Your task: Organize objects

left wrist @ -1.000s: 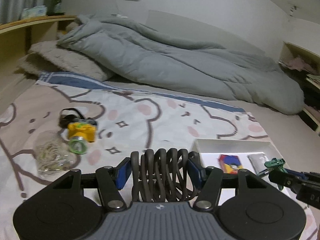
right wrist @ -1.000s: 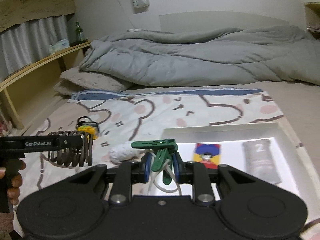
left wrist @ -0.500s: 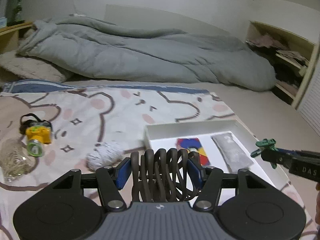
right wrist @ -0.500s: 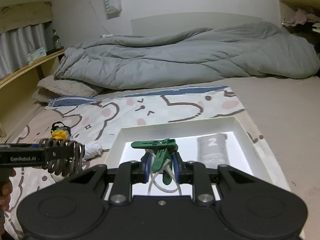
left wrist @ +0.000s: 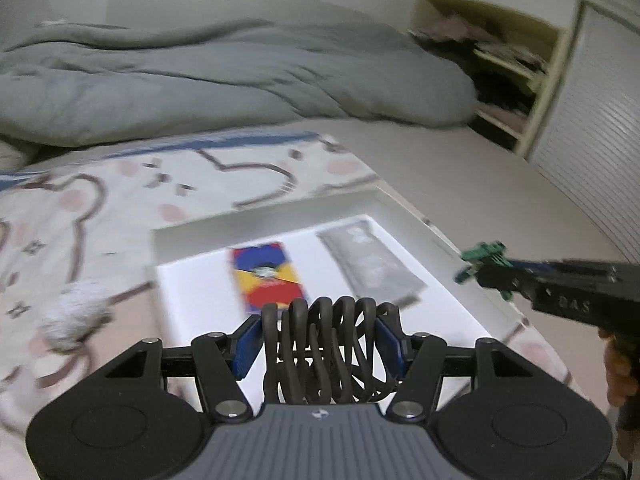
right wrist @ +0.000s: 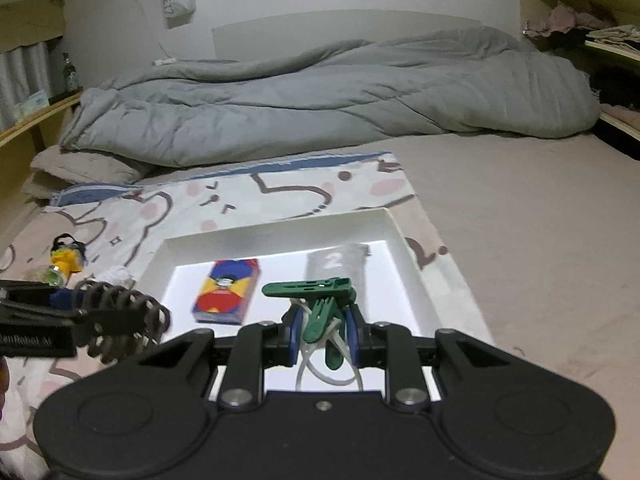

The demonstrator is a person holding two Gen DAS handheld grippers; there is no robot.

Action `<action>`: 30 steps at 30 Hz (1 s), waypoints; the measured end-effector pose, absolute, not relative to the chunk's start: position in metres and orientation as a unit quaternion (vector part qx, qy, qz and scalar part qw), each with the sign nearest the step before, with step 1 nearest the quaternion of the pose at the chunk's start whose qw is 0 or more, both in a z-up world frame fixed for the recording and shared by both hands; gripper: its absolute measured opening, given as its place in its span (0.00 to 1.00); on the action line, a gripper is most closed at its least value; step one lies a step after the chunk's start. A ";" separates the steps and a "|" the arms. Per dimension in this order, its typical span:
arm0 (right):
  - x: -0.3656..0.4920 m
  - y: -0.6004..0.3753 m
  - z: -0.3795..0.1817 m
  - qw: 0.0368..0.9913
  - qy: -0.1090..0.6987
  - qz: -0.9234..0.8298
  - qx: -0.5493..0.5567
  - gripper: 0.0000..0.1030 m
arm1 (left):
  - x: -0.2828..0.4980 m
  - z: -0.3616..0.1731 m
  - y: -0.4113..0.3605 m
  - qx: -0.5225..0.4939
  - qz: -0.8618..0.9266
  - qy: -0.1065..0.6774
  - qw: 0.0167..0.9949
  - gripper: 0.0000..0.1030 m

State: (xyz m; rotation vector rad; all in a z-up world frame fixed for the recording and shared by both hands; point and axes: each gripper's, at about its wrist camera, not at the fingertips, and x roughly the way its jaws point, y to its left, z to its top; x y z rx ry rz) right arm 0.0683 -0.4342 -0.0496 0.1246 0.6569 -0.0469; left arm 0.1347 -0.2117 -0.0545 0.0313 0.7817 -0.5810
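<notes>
My left gripper (left wrist: 318, 346) is shut on a coiled dark cable (left wrist: 324, 344), held over the near edge of the white tray (left wrist: 256, 232). My right gripper (right wrist: 322, 330) is shut on a bunch of green clothes pegs (right wrist: 316, 300) with a white cord, above the tray's (right wrist: 280, 230) near side. Inside the tray lie a colourful card box (right wrist: 228, 294) and a grey packet (right wrist: 340, 264) marked 2. In the left wrist view the right gripper (left wrist: 492, 268) comes in from the right over the tray's right rim. The left gripper (right wrist: 132, 320) shows at the left of the right wrist view.
A yellow headlamp (right wrist: 66, 258) and a white fluffy ball (left wrist: 74, 316) lie on the bear-print blanket (left wrist: 100, 200) left of the tray. A grey duvet (right wrist: 320, 92) is heaped at the back. Shelves (left wrist: 504, 60) stand at the right, a slatted door (left wrist: 600, 120) beside them.
Both grippers have swung to the right, toward the tray, keeping their loads. The tray now fills the middle of both views; the headlamp has left the left wrist view.
</notes>
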 end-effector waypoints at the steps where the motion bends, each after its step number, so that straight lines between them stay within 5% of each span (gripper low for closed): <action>1: 0.068 -0.438 -0.051 0.944 0.324 -0.024 0.062 0.23 | 0.138 -0.058 -0.219 0.021 -0.290 0.378 0.879 0.59; 20: 0.089 -0.482 -0.079 0.938 0.339 -0.016 0.071 0.23 | 0.219 -0.079 -0.319 0.294 -0.407 0.338 0.796 0.60; 23: 0.099 -0.484 -0.081 0.937 0.343 -0.016 0.065 0.23 | 0.225 -0.081 -0.326 0.311 -0.403 0.327 0.796 0.67; 25: 0.108 -0.484 -0.082 0.936 0.346 -0.012 0.058 0.23 | 0.227 -0.082 -0.328 0.311 -0.387 0.320 0.807 0.91; 30: 0.125 -0.484 -0.083 0.934 0.353 -0.014 0.044 0.25 | 0.225 -0.081 -0.322 0.287 -0.374 0.329 0.818 0.91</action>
